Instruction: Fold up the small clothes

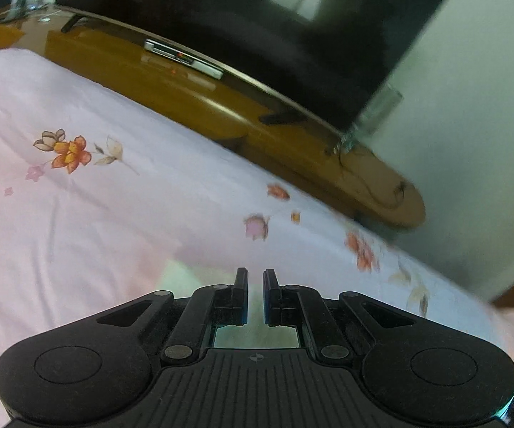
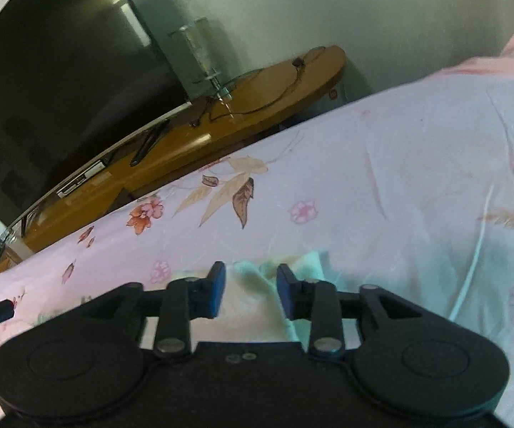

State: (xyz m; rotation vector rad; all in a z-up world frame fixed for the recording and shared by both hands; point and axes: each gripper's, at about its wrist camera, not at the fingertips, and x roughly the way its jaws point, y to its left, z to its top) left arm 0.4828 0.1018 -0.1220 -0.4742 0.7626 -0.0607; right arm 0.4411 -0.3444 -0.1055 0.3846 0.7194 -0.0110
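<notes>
A pale mint-green small garment [image 2: 257, 285] lies on the pink floral bedsheet [image 2: 364, 185]. In the right wrist view it sits bunched between and just beyond my right gripper's [image 2: 251, 278] fingers, which stand apart and open around it. In the left wrist view my left gripper [image 1: 255, 278] has its fingers close together with a narrow gap; a pale green patch of the garment [image 1: 185, 278] shows under and left of them. Whether cloth is pinched there I cannot tell.
A wooden TV stand [image 1: 221, 107] runs along the bed's far edge and carries a large dark television [image 1: 257, 18], a silver media box [image 1: 182, 59] and cables [image 2: 257, 103]. A pale wall [image 2: 364, 18] is behind. The bedsheet [image 1: 78, 214] spreads wide on both sides.
</notes>
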